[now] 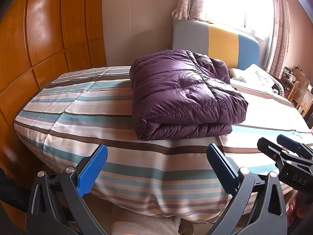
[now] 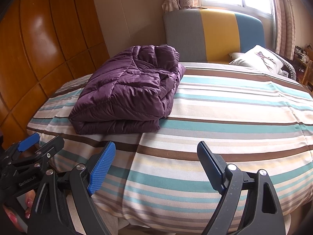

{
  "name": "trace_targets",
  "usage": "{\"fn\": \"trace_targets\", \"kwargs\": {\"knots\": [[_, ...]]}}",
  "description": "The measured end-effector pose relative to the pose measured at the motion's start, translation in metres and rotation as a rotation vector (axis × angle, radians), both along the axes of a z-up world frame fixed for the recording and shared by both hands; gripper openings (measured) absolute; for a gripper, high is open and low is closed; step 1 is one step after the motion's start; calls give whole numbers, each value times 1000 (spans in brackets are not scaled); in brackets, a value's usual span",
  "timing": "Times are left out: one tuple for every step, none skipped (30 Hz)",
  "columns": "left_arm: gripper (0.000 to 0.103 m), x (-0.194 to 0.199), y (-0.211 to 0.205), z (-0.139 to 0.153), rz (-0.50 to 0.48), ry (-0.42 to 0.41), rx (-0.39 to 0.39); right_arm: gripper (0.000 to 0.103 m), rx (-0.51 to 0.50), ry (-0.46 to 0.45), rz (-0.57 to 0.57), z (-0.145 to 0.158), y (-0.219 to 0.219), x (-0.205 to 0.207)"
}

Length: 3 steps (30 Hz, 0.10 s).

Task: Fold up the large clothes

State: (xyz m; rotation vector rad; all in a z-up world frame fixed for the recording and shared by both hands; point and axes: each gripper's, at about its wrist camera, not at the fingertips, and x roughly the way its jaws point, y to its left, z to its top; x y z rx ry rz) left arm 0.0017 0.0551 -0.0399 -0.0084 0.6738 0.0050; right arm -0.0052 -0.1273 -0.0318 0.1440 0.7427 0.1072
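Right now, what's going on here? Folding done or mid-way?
Looks done or close to it. A purple puffer jacket lies folded into a compact bundle on the striped bed cover. The person holds both grippers back at the foot of the bed. The left gripper and right gripper are both open, holding nothing and not touching the jacket. A pillow sits by the headboard.

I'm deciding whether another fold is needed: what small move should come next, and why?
Probably none beyond easing both claws back. The purple jacket already lies folded in a compact stack on the striped bed, and the left claw and right claw are open, empty and short of it.
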Motion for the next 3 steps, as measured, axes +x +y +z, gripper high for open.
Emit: {"fn": "trace_targets", "kwargs": {"knots": [[101, 1, 0, 0, 4, -2, 12, 85, 2, 1, 1, 0, 0, 1], [101, 1, 0, 0, 8, -5, 19, 85, 2, 4, 1, -1, -1, 3], [101, 2, 1, 1, 20, -11, 28, 85, 0, 7, -2, -1, -2, 5]]}}
